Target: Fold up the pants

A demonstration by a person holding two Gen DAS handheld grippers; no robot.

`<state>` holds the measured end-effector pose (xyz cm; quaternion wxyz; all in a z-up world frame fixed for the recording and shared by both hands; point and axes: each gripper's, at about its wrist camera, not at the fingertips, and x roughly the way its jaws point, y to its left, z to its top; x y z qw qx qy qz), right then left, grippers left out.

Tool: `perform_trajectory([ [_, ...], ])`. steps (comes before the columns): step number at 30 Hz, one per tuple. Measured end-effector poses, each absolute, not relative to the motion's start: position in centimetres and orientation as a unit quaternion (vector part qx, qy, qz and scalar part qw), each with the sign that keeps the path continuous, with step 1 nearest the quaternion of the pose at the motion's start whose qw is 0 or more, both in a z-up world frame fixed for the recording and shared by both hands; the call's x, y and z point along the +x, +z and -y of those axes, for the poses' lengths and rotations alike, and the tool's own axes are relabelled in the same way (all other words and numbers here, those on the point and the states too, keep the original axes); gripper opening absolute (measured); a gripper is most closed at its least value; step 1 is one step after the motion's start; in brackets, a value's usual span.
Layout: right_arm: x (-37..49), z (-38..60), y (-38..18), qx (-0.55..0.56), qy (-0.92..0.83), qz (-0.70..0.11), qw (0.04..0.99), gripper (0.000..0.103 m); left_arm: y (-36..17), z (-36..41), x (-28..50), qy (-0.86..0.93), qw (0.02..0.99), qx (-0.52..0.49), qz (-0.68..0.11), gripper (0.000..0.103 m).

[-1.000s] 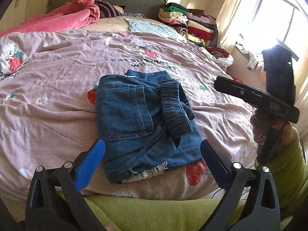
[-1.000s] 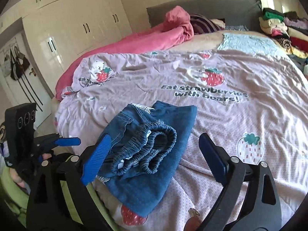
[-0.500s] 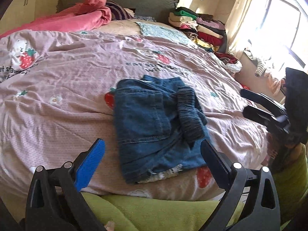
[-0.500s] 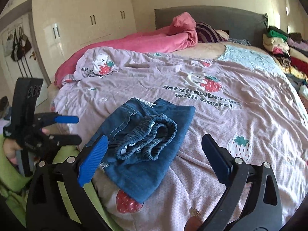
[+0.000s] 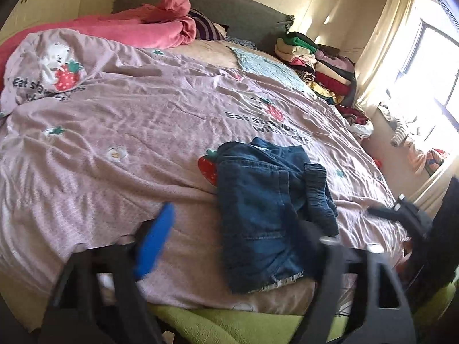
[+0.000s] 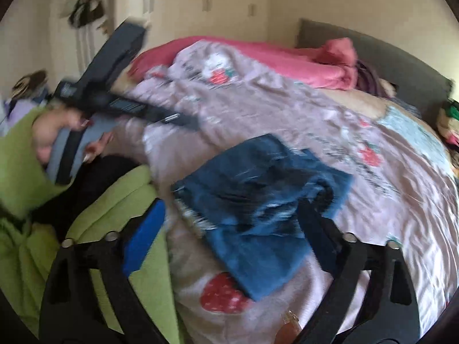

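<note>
The blue denim pants (image 5: pixel 266 209) lie folded into a small bundle near the front edge of the bed, waistband rolled on the right side; they also show in the right wrist view (image 6: pixel 264 197), blurred. My left gripper (image 5: pixel 232 235) is open and empty, held back from the bed edge, its right finger in front of the pants. My right gripper (image 6: pixel 232 229) is open and empty, just short of the pants. The other gripper shows in each view, the right one (image 5: pixel 401 209) at the right and the left one (image 6: pixel 120 106) at the left.
The bed has a pink strawberry-print duvet (image 5: pixel 129 132). A pink blanket (image 5: pixel 149 28) lies at the headboard. A stack of folded clothes (image 5: pixel 315 63) sits at the far right corner. A green-sleeved arm (image 6: pixel 94 229) is close below. A window (image 5: pixel 430 66) is at right.
Both grippers have swung left and pulled back from the pants, both views blurred by motion. The pants stay folded in place on the bed.
</note>
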<state>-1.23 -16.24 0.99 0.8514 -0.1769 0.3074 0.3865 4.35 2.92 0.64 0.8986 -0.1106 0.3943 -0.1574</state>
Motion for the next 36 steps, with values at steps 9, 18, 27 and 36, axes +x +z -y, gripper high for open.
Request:
perform_trajectory([
  [9,-0.7,11.0,-2.1,-0.289,0.429,-0.309,0.798,0.041,-1.4,0.4,8.6,-0.208,0.874,-0.098,-0.427,0.037],
  [18,0.6,8.5,-4.5,-0.332,0.447,-0.327,0.763,0.014,-4.4,2.6,11.9,-0.220,0.852,-0.078,-0.469,0.037],
  [27,-0.7,9.8,-4.9,-0.298,0.476,-0.365,0.743,0.002,-5.0,2.2,13.0,-0.223,0.854,-0.104,-0.458,0.039],
  [36,-1.3,12.0,-2.9,-0.236,0.478,-0.378,0.757,0.018,-3.5,-0.2,10.3,-0.207,0.878,-0.122,-0.415,0.052],
])
